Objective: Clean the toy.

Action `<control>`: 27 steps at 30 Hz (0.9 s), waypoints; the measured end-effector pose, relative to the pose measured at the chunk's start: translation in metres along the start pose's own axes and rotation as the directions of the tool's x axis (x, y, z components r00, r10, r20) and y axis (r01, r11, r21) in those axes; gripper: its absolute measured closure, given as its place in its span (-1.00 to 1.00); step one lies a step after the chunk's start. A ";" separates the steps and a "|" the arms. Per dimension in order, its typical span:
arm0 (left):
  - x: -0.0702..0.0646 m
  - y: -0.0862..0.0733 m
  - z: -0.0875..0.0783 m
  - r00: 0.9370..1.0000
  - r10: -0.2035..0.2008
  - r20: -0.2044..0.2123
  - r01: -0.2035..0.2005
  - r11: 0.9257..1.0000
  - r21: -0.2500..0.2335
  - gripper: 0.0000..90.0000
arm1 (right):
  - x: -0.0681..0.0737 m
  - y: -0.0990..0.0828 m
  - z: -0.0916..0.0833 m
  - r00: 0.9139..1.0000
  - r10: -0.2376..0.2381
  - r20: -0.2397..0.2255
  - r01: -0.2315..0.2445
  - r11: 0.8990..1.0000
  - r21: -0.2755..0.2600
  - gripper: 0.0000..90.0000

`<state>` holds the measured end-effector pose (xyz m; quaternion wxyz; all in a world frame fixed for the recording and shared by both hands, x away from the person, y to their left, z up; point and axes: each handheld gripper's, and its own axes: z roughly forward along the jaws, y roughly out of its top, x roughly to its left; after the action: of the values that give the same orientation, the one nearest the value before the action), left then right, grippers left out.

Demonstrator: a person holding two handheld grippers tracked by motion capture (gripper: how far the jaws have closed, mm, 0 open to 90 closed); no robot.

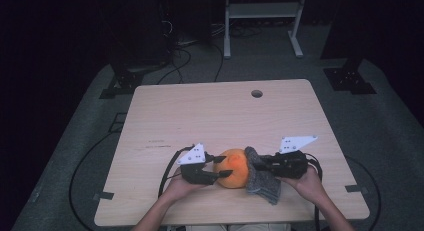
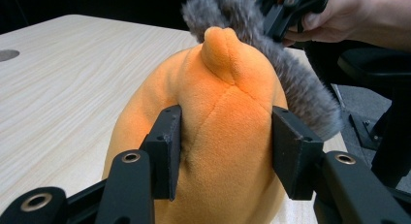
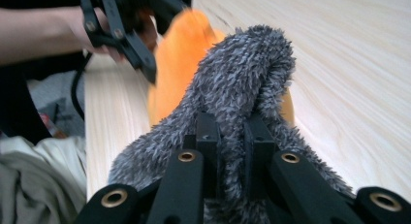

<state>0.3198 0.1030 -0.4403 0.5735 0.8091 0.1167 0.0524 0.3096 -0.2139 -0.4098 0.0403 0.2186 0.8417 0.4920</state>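
- The left gripper [image 2: 224, 151] clamps its jaws on an orange plush toy [image 2: 218, 136], low centre of the high view, on the wooden table [image 1: 210, 116].
- The right gripper [image 3: 231, 146] pinches a fuzzy grey sock [image 3: 242, 88] between narrow jaws; the sock drapes against the toy's right side.

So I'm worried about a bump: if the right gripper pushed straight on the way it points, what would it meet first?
The right gripper, shut on the grey fuzzy cloth, points at the orange plush just beyond it. It would probably press the cloth into the plush first; the left gripper lies behind that.
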 end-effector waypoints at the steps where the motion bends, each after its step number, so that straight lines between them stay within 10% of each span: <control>1: 0.000 0.000 0.000 1.000 -0.003 0.001 0.003 1.000 -0.002 0.11 | 0.000 -0.001 -0.002 1.000 0.000 0.007 0.000 1.000 0.002 0.78; 8: 0.000 0.002 0.001 1.000 -0.002 0.031 0.002 1.000 0.000 0.03 | 0.017 0.022 0.000 0.998 -0.069 -0.013 0.068 0.996 -0.055 0.77; 12: 0.003 0.004 -0.001 1.000 -0.011 0.024 0.011 1.000 0.001 -0.64 | 0.017 0.019 0.011 0.997 -0.080 -0.010 0.080 0.997 -0.013 0.78; 18: 0.015 -0.008 0.014 0.997 -0.080 0.016 0.078 0.992 0.095 -0.89 | 0.011 0.005 0.000 0.999 -0.039 -0.004 0.038 0.999 -0.030 0.77; 27: 0.006 0.026 -0.006 1.000 0.002 -0.014 0.000 0.992 0.128 0.00 | 0.011 0.009 -0.004 1.000 -0.030 -0.001 0.030 0.993 -0.115 0.77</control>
<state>0.3273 0.1018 -0.4140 0.5197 0.8439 0.1234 0.0506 0.3017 -0.2093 -0.3985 0.0588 0.2025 0.8154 0.5392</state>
